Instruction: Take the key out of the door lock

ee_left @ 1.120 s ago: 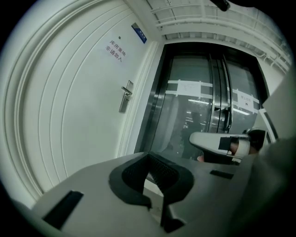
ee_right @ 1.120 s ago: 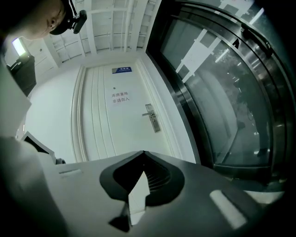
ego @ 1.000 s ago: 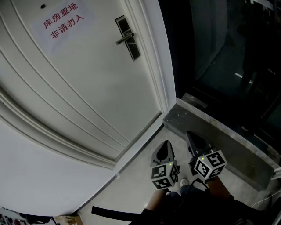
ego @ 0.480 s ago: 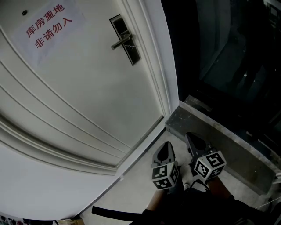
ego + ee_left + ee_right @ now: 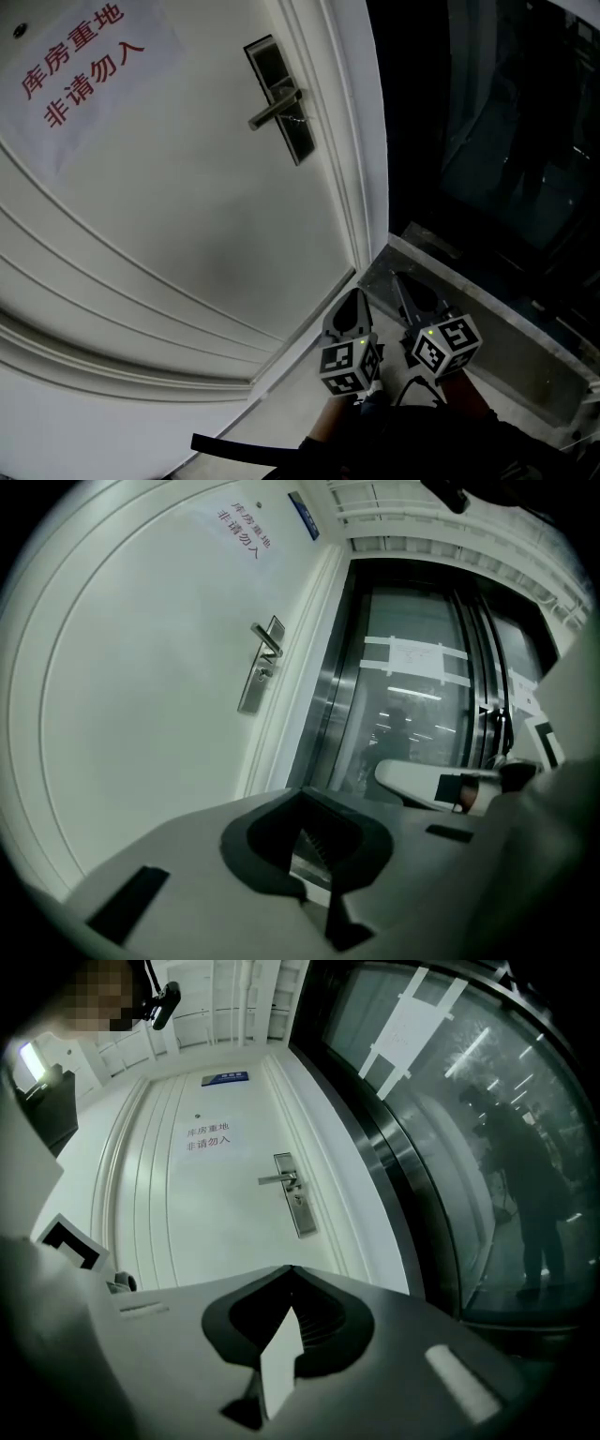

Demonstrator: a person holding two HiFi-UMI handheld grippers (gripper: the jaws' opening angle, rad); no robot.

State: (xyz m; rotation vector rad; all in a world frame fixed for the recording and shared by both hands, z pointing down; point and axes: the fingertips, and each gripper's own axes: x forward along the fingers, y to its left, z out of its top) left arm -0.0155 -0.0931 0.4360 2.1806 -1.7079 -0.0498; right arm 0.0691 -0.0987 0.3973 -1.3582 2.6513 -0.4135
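Key sits in the door lock (image 5: 298, 141) below the handle (image 5: 274, 108) (too small to make out), well ahead of you. Left gripper (image 5: 353, 302) and right gripper (image 5: 414, 292) fingers are pressed together, empty; open one and approach squarely.

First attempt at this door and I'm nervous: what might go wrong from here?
1. The left hand-held gripper and right hand-held gripper are both shut and far from the lock plate. Arriving shut would likely bump the key, not grasp it.
2. The handle juts out across the plate, so the jaws could snag it.
3. The key is too small to make out from here, so aiming may be off.
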